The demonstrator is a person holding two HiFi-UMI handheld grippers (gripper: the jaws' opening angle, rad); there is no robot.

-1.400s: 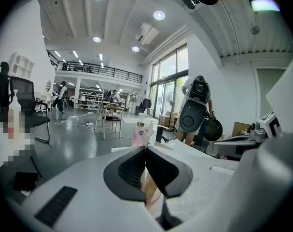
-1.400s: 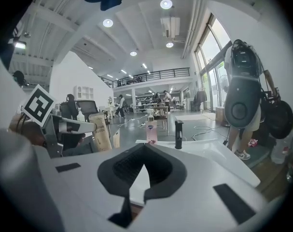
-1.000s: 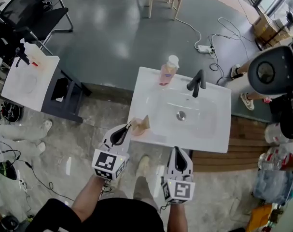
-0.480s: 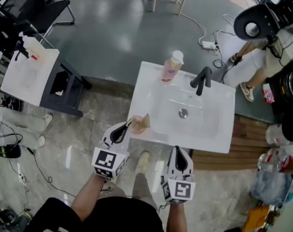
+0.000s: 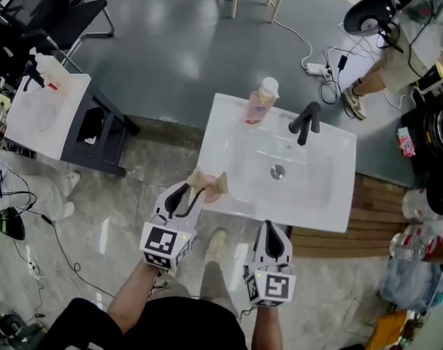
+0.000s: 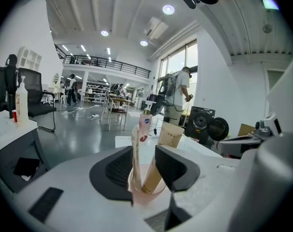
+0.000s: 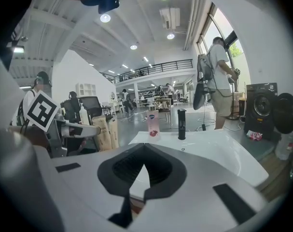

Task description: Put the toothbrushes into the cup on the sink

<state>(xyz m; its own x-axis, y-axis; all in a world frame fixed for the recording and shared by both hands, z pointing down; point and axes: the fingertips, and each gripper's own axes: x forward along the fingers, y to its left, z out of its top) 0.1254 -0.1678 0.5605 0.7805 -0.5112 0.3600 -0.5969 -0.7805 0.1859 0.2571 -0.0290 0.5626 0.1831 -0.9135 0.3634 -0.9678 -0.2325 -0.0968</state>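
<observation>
**Left jaws open, right closed**

My left gripper (image 5: 189, 193) (image 6: 144, 166): jaws have just been opening. The tan-packaged toothbrushes (image 5: 205, 180) (image 6: 166, 141) stand between them in the translucent pink plastic cup (image 5: 212, 195) (image 6: 147, 193), at 8 o'clock on the white ceramic sink (image 5: 228, 119). My right gripper (image 5: 269, 232) (image 7: 144, 170): jaws closed, empty, at the sink's 6 o'clock edge.

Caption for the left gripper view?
Left hand-held gripper, jaws just opened, packaged toothbrushes standing between them in the pink cup on the sink.
</observation>
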